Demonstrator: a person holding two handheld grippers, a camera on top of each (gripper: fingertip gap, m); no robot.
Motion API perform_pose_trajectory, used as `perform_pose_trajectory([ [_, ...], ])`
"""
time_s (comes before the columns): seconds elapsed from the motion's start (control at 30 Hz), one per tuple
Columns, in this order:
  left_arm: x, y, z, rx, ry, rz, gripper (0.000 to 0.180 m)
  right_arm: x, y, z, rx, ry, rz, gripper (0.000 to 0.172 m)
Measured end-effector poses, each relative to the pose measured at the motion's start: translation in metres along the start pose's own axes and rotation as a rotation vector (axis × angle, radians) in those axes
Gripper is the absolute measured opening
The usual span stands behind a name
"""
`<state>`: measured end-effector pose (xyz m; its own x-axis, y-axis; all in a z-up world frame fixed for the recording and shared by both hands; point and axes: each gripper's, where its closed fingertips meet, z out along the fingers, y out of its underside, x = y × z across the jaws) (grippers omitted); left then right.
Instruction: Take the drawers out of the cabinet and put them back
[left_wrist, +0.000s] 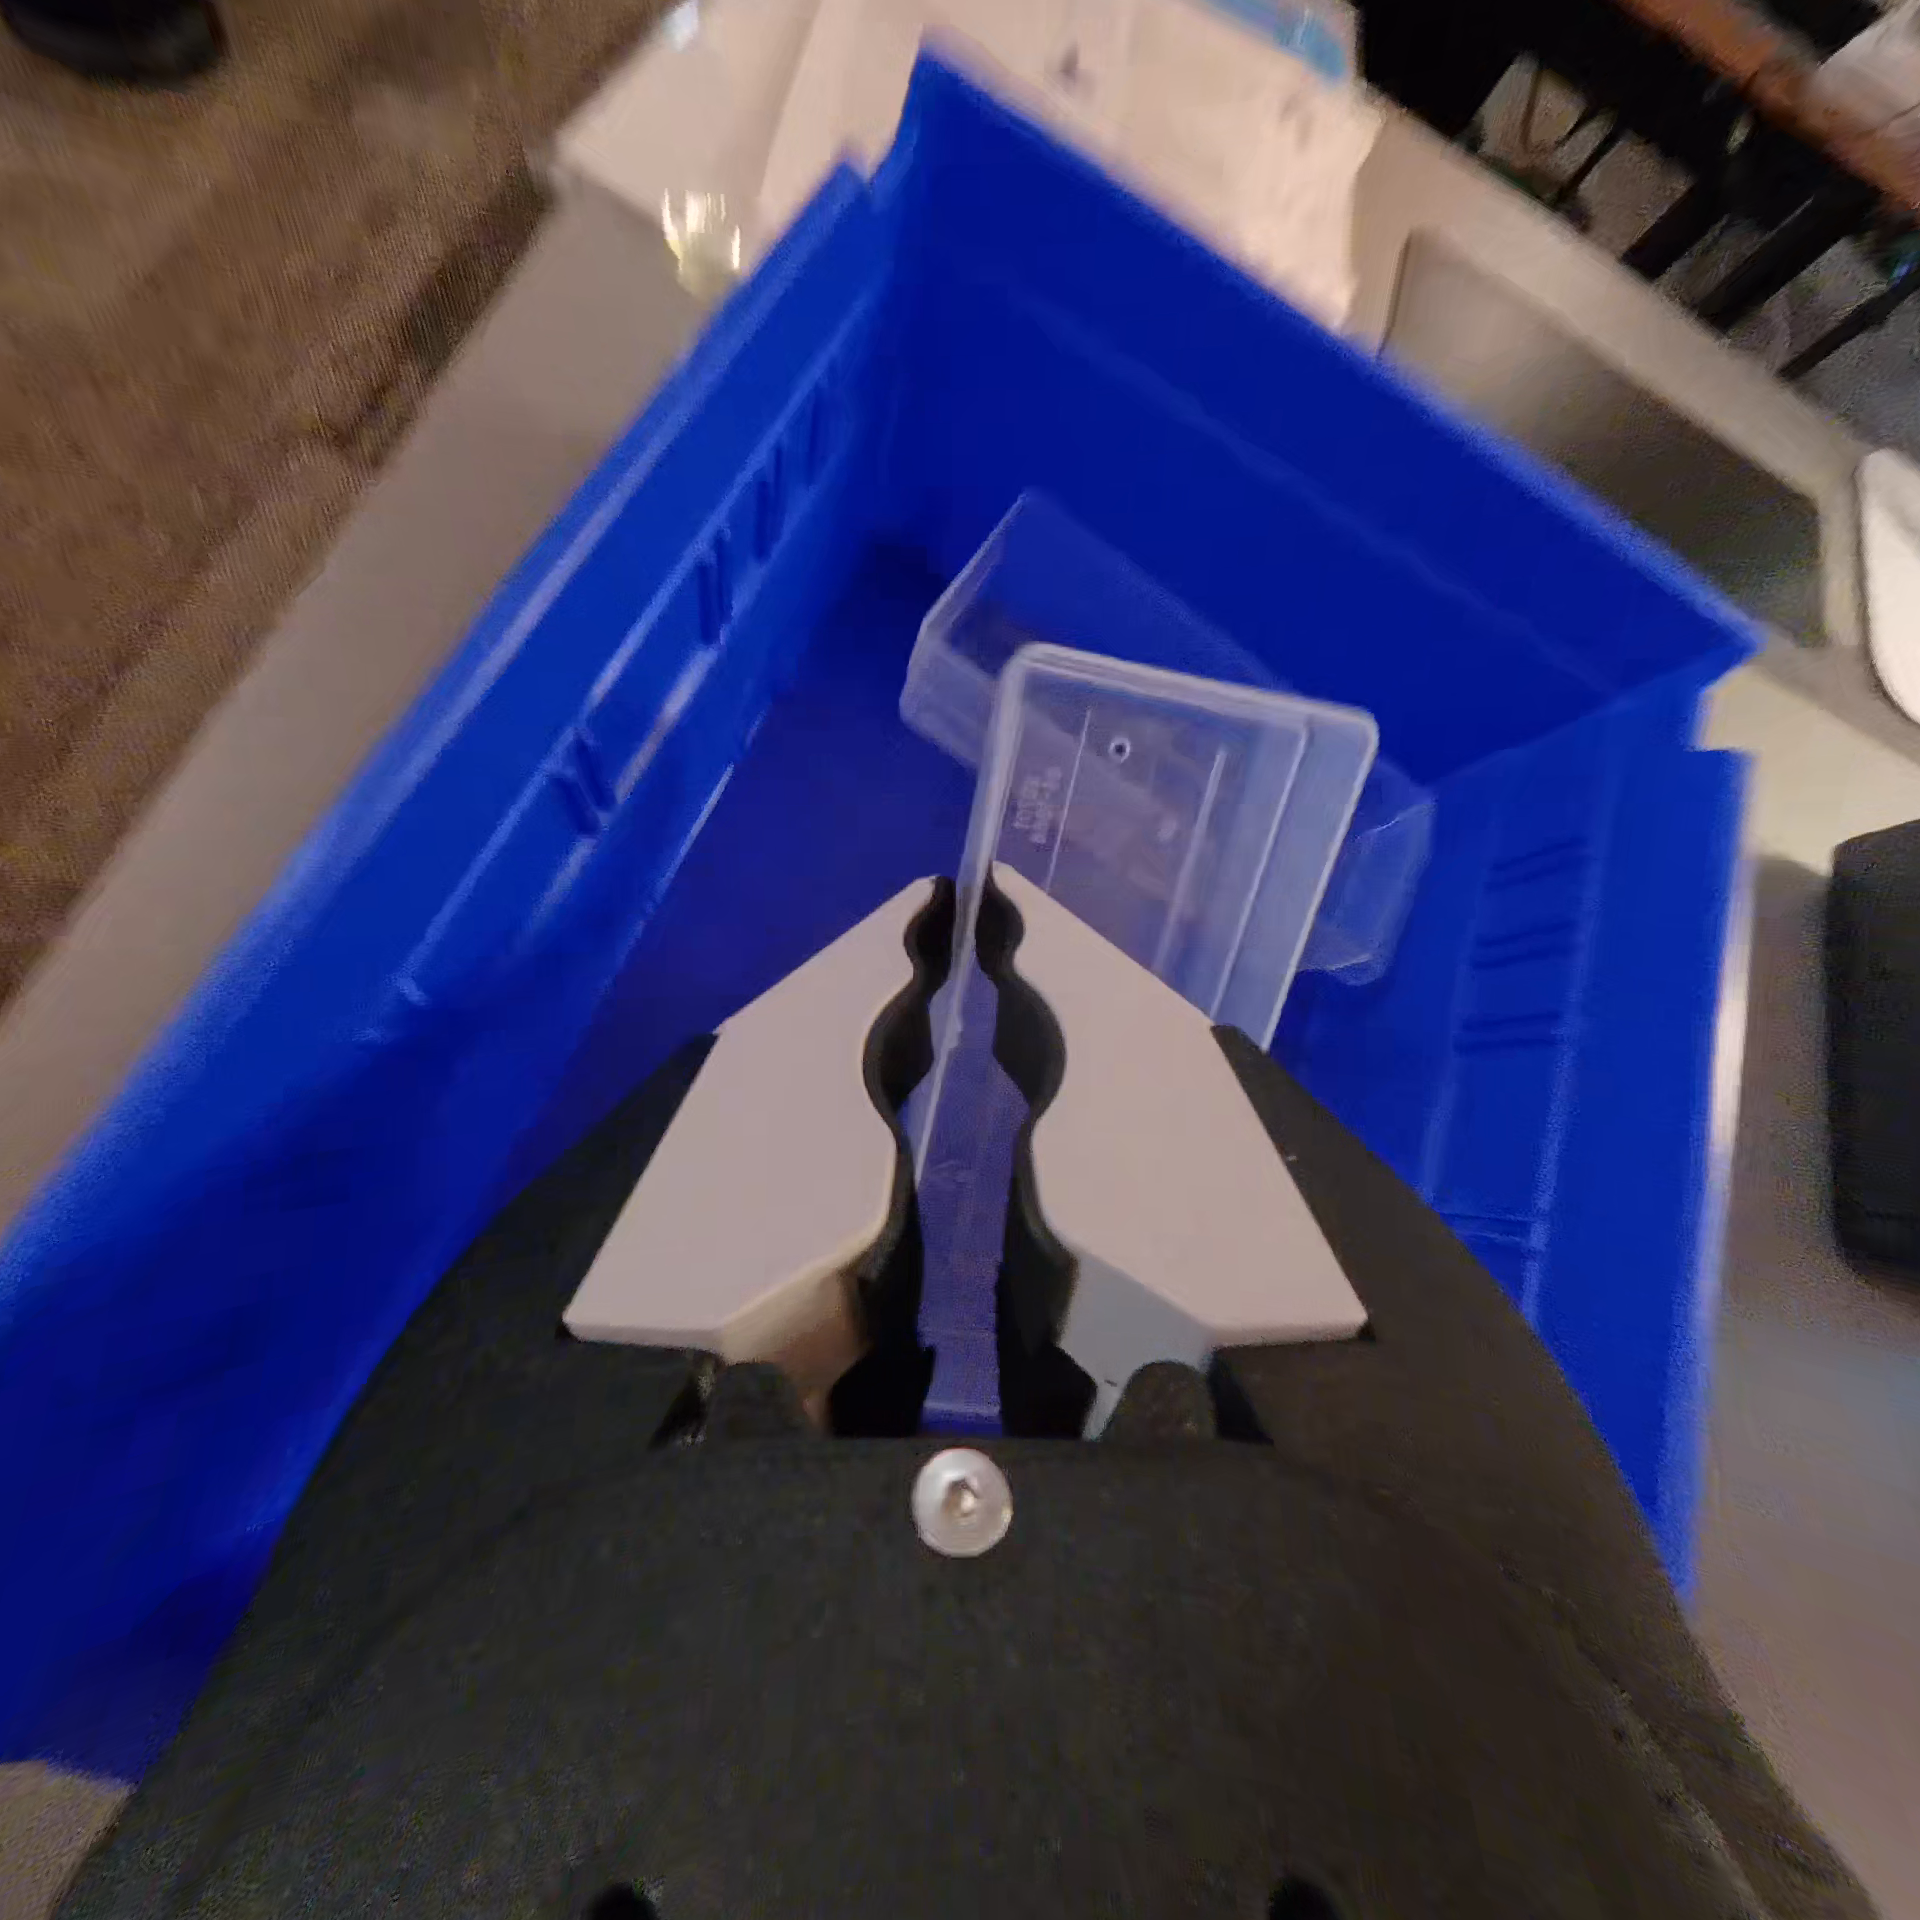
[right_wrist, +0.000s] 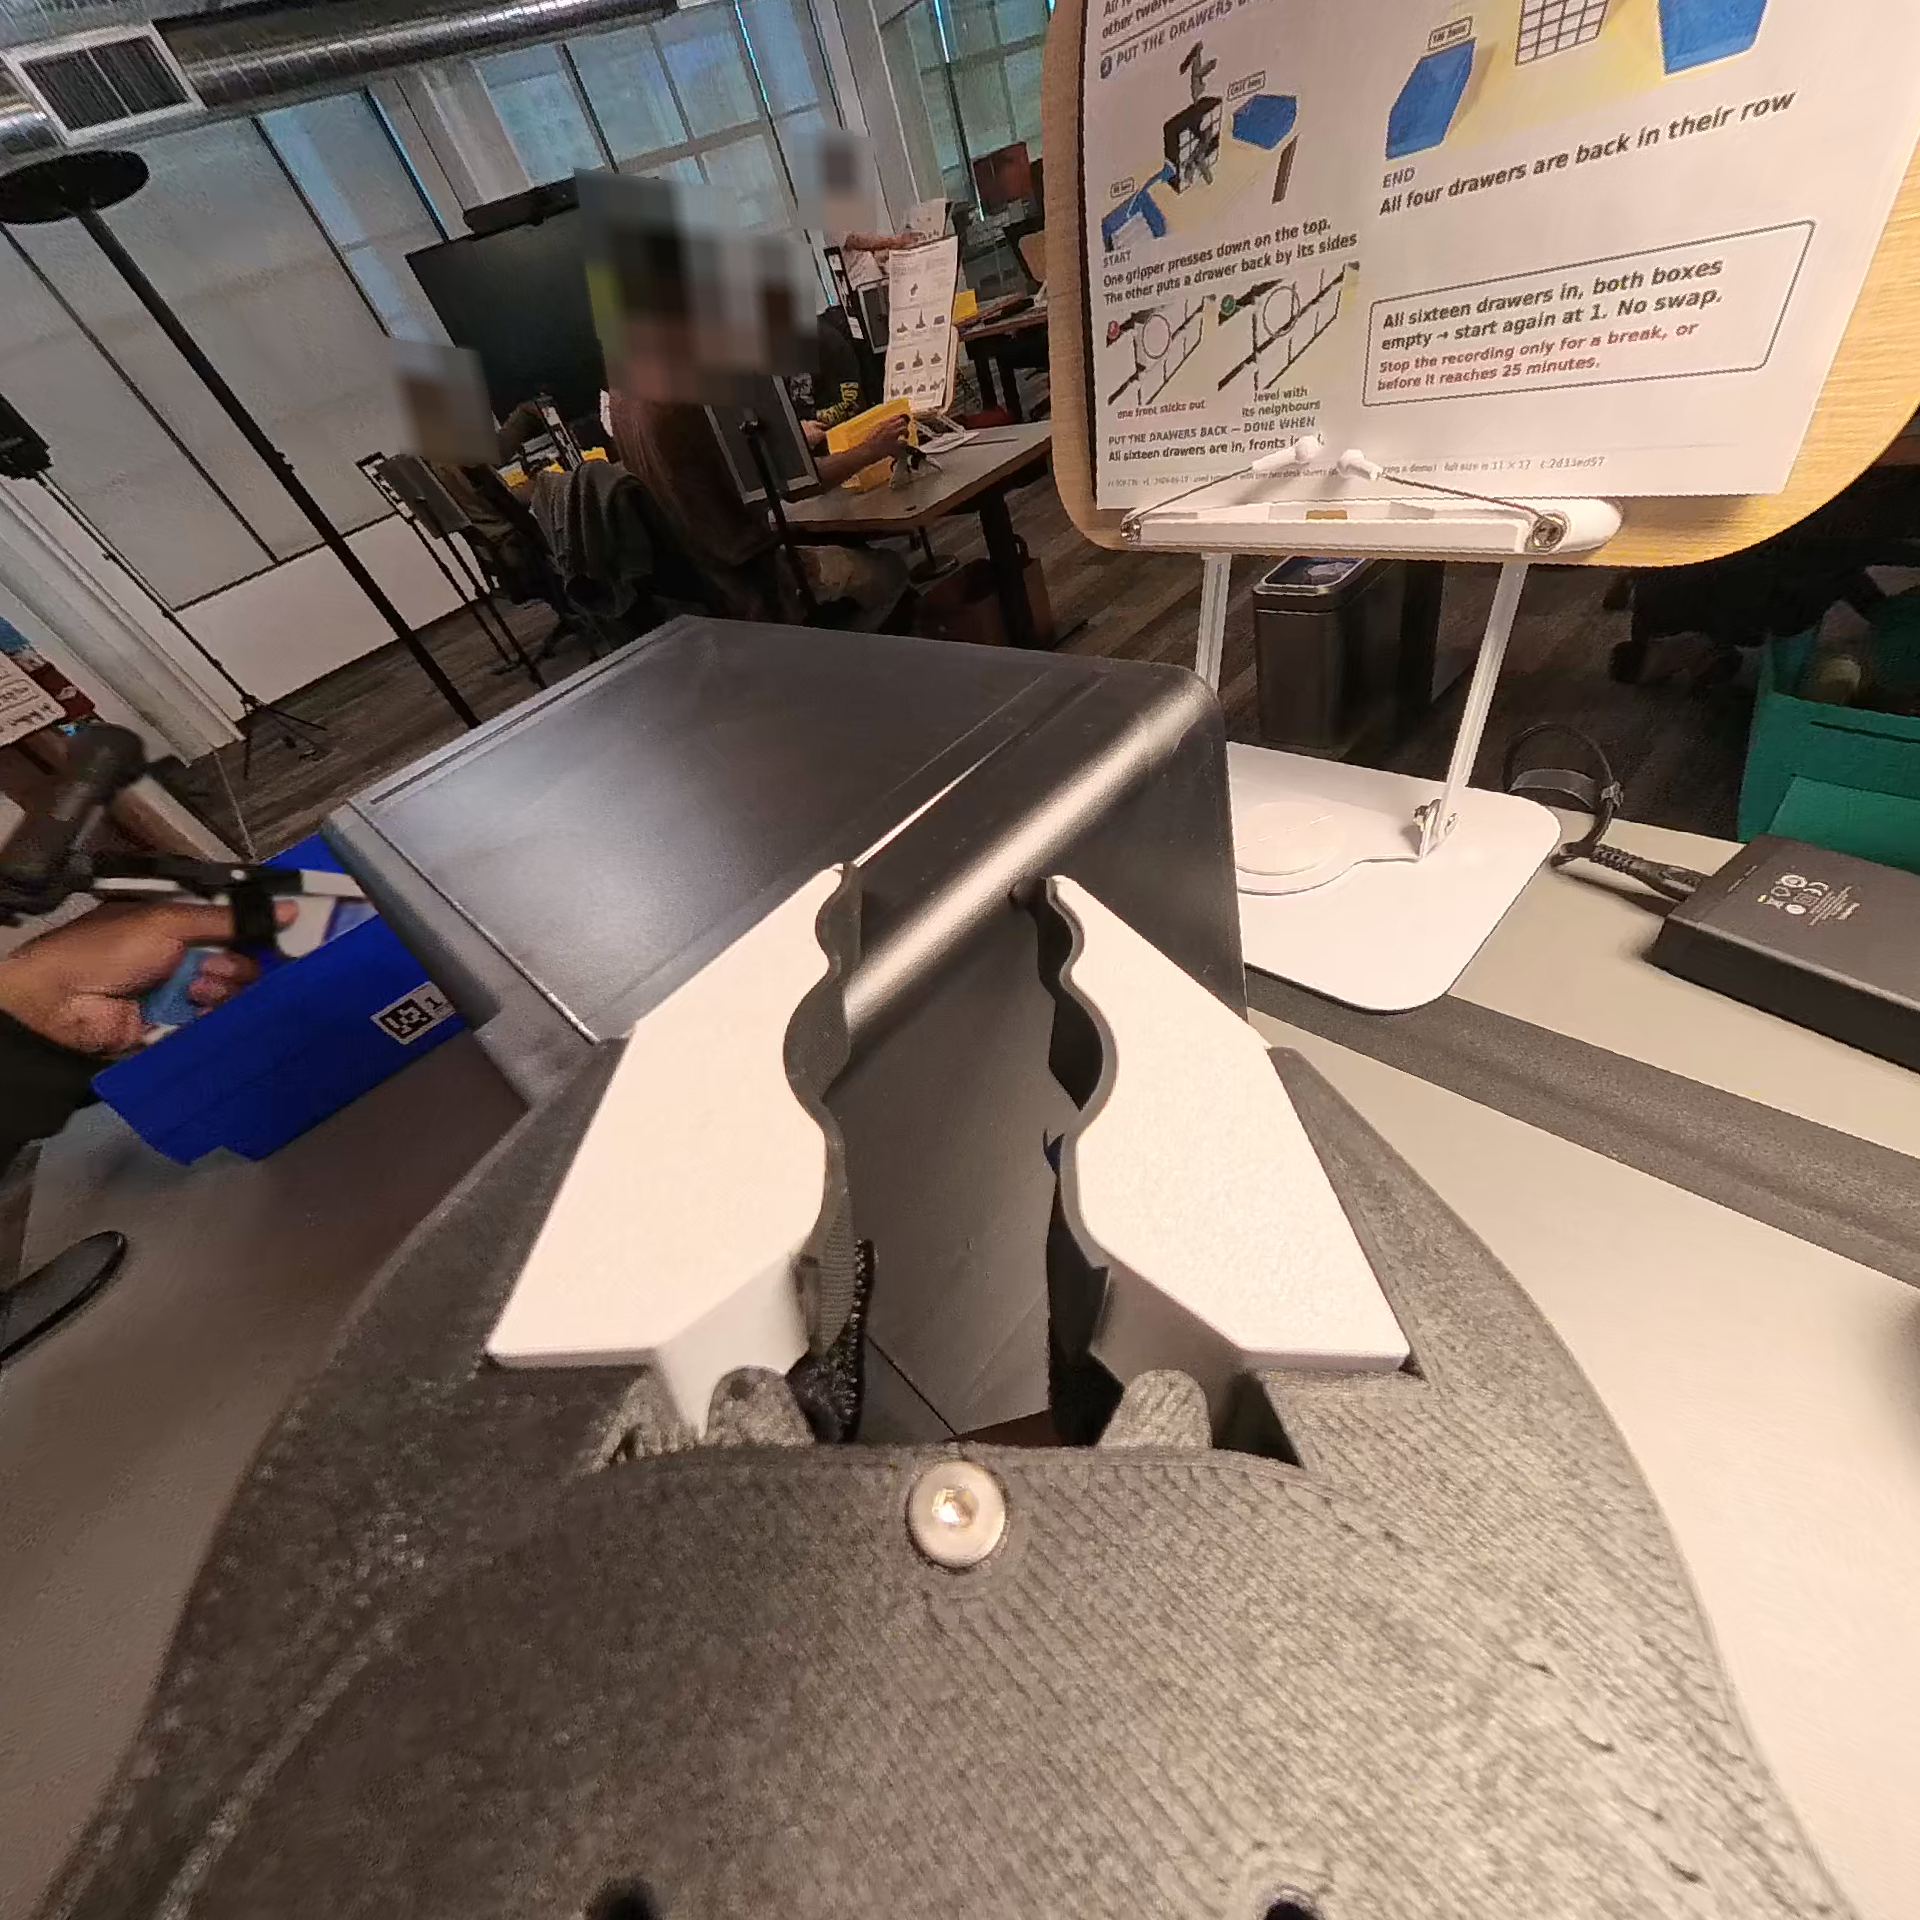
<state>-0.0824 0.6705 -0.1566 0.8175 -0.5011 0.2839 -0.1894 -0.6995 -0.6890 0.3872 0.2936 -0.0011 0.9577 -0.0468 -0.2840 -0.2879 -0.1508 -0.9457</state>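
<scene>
Inside the blue bin (left_wrist: 499, 935), the left gripper (left_wrist: 963, 894) is closed on the thin wall of a clear plastic drawer (left_wrist: 1174, 821), its dark pads pressed against the wall from both sides. The drawer hangs tilted over the bin floor, and faint moulded lettering shows on its base — too blurred to make out. A second clear drawer (left_wrist: 966, 644) lies behind and under it, nearer the bin's far wall, with bare floor to the left. The bin's rims stand high around both drawers; only the way up is free.

The right gripper (right_wrist: 945, 894) sits on the black cabinet (right_wrist: 675, 810), straddling the rounded right edge of its top. Its jaws stand apart with that edge running between them, and the tips rest at the surface; whether the pads actually press on it, I cannot tell. The cabinet's top is smooth and bare, with a groove along its edges.

To the cabinet's left the blue bin (right_wrist: 260, 1060) carries a small white label with a square code. Over it a hand (right_wrist: 114, 977) holds the left gripper. Behind the cabinet, a printed instruction sheet (right_wrist: 1455, 239) stands on a white stand (right_wrist: 1382, 883); a black box (right_wrist: 1797, 935) with small white print lies at the right, well apart — grey table (right_wrist: 1662, 1299) runs open between.
</scene>
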Motion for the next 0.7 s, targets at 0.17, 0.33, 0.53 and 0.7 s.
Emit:
perform_pose_trajectory([
  [0.17,0.038,-0.05,-0.066,0.219,0.021,0.151,0.001,-0.001,0.0,-0.001,-0.005,0.002,-0.004,0.037],
  [0.33,0.128,-0.051,-0.12,0.273,0.167,0.327,0.001,-0.002,-0.001,-0.002,-0.009,0.003,-0.013,0.037],
  [0.53,0.232,0.052,-0.103,0.038,0.377,0.548,0.001,-0.003,0.002,-0.003,-0.033,0.004,-0.036,0.038],
  [0.7,0.275,0.141,-0.07,-0.186,0.476,0.651,0.001,-0.003,0.003,-0.004,-0.049,0.008,-0.045,0.038],
])
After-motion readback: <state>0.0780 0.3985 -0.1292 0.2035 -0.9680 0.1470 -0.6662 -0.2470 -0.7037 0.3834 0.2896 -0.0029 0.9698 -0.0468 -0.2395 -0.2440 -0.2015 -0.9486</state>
